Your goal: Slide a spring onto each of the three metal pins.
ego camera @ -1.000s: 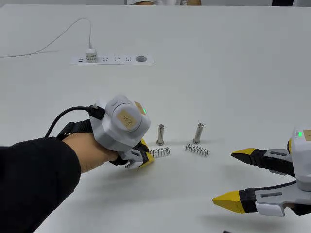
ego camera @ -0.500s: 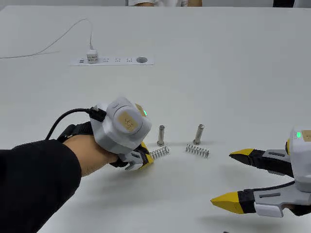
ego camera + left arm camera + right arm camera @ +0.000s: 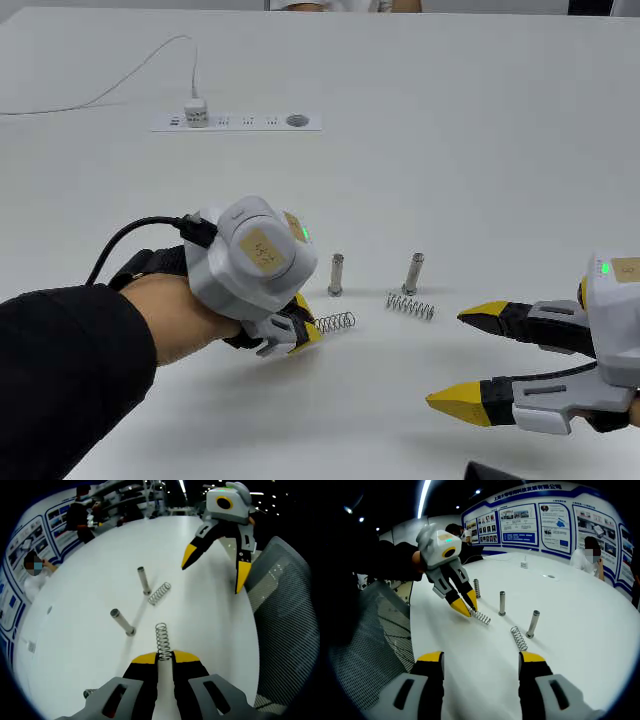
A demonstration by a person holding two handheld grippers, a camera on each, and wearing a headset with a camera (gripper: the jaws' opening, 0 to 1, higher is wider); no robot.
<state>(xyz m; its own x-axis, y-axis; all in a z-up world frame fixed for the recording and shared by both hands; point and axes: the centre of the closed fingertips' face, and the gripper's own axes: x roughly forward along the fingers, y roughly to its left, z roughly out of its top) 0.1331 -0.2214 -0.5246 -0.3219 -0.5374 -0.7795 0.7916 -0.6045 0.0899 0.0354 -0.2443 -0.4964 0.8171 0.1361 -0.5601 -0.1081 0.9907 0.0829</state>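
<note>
Left hand-held gripper [image 3: 162, 655] seemingly pinches spring [image 3: 161, 635].

White worktop [image 3: 480, 150] is spanning the head view. A white power strip [image 3: 237, 121] is lying toward its far side, with a white plug [image 3: 196, 108] sitting in its left end and a cable [image 3: 192, 75] trailing off leftward. Grey mesh [image 3: 285, 605], possibly a chair, is showing beside the worktop.

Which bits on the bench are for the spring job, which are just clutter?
Job: left gripper pinching held spring; loose spring; left bare pin; right bare pin; third pin, apparently sprung already; right gripper, open.
Clutter: power strip; white plug; cable.
</note>
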